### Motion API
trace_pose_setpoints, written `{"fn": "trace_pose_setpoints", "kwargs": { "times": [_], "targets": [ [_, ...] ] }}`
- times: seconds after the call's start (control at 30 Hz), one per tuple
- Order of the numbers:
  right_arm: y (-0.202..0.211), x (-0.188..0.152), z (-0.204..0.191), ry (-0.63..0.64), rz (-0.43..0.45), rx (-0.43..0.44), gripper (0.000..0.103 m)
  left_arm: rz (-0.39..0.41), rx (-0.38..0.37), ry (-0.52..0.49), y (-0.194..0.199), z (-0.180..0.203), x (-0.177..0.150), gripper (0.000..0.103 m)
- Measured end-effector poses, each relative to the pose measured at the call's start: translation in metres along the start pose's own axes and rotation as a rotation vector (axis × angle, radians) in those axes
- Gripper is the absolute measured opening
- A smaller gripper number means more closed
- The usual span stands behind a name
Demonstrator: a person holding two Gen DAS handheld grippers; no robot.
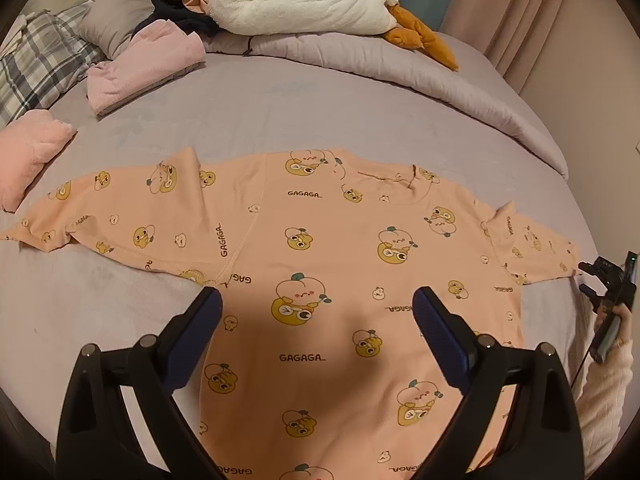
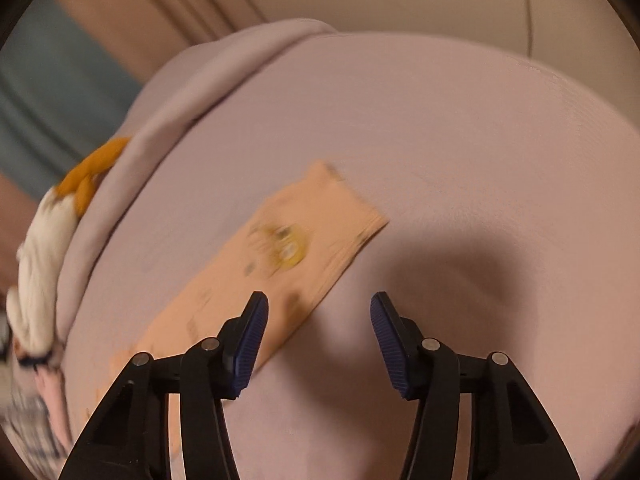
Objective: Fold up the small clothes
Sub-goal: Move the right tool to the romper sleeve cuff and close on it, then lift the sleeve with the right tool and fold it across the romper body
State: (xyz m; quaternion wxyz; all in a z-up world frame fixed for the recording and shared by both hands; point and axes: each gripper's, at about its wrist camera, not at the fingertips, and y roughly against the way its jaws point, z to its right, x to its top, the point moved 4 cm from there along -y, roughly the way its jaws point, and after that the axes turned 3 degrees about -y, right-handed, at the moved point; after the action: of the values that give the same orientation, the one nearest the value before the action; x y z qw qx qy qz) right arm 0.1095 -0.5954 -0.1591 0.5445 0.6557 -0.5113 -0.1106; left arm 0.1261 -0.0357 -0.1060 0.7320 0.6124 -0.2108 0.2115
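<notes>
The T-shirt (image 1: pixel 320 264) is peach-orange, printed all over with yellow and cream cartoon figures and dark "GAGAGA" lettering, and it lies on a pale lilac bed sheet (image 1: pixel 280 112). Far left are folded pink clothes (image 1: pixel 140 68), a grey-and-white plaid pillow (image 1: pixel 36 64), and a white plush goose (image 1: pixel 304 0) with orange feet. Both tongs, left (image 1: pixel 318 298) and right (image 2: pixel 319 304), are black with dark blue ribbed pads (image 2: pixel 250 344).

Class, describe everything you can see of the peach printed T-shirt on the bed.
The peach T-shirt lies spread flat on the lilac bedsheet, both short sleeves stretched out sideways, neckline toward the far side. Its soft, knit-looking fabric carries cartoon peach-and-frog figures and "GAGAGA" lettering. The left gripper, open, hangs over its lower body and casts a shadow there; contact cannot be judged. The right gripper, open, is near one sleeve end.
</notes>
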Motion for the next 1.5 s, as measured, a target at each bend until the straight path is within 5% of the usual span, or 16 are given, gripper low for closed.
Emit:
{"fn": "trace_pose_setpoints", "kwargs": {
  "times": [0.1,0.23,0.47,0.73,0.93,1.13,1.5],
  "targets": [
    [-0.012,0.008,0.006,-0.06,0.022,0.039,0.049,0.002,0.027,-0.005,0.0,-0.002,0.001,0.095],
    [-0.018,0.017,0.003,-0.055,0.037,0.03,0.008,0.006,0.039,0.006,0.002,-0.008,0.001,0.095],
    [0.016,0.028,-0.014,-0.008,0.121,0.02,0.007,0.008,0.045,0.023,0.007,-0.019,0.0,0.095],
    [0.115,0.022,-0.122,0.234,0.297,0.113,0.007,0.017,0.04,0.051,0.018,-0.037,-0.002,0.095],
    [0.153,-0.025,-0.217,0.443,0.295,0.261,0.007,0.022,0.042,0.049,0.027,-0.049,-0.004,0.095],
    [0.153,-0.095,-0.289,0.611,0.187,0.404,0.007,0.044,0.038,0.059,0.039,-0.062,-0.002,0.095],
    [0.092,-0.229,-0.343,0.846,-0.067,0.428,0.007,0.05,0.043,0.112,0.039,-0.095,-0.005,0.095]
  ]
}}
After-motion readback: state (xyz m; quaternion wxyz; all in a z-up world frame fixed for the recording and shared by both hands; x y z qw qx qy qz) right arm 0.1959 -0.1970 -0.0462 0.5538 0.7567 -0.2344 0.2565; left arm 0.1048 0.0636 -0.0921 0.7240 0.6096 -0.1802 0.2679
